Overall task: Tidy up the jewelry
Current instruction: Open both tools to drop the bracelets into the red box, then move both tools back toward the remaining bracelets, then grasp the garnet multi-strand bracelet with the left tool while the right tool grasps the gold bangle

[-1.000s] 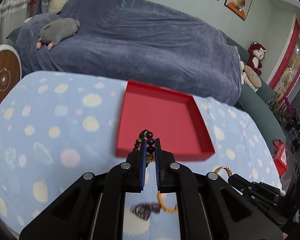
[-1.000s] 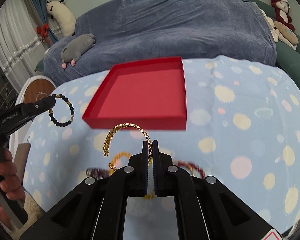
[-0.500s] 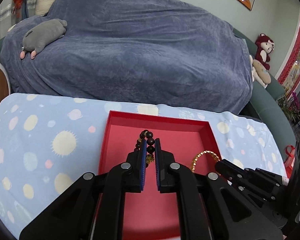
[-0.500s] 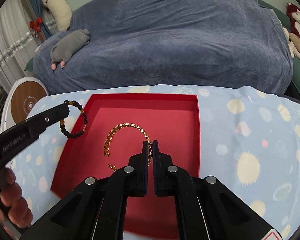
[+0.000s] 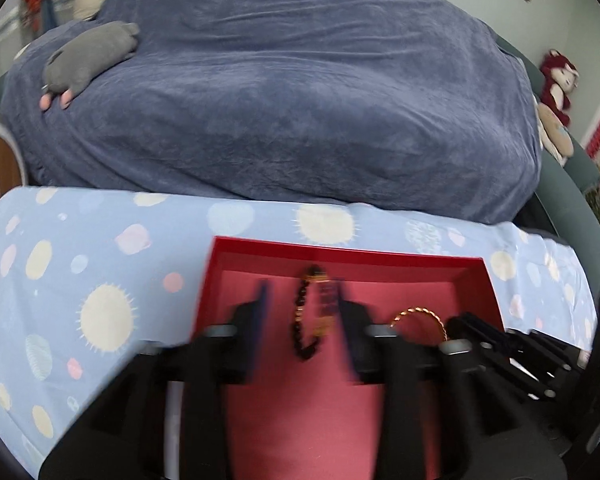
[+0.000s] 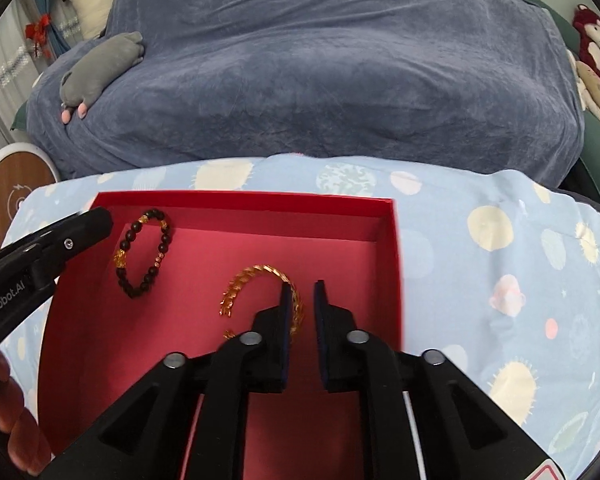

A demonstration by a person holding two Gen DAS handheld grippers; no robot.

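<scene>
Two black grippers hang over a red tray [image 6: 396,264]. The left gripper [image 5: 302,304] is blurry, and its blue pads have just been opening; now they stand wide apart. A bead bracelet [image 5: 306,314] sits in the gap, round dark beads with a few gold ones, close beside one pad but not pinched. From the right wrist view this bracelet [image 6: 144,254] makes a loop over the tray's left side, past the tip of the left gripper [image 6: 96,222]. White letters on that gripper's arm read "GenRobot.AI".

The right gripper [image 6: 300,300] has also just been opening, and a small gap shows between its pads. A gold chain bracelet [image 6: 260,284], twisty and shiny, curves like an open hoop beside the left pad. It looks let go, though I cannot tell if it still touches that pad.

The tray is square with low walls and a smooth flat floor. It rests on a soft blue tablecloth [image 6: 500,260] with pale spots. A person's fingers [image 6: 8,412] show at the bottom left.
</scene>
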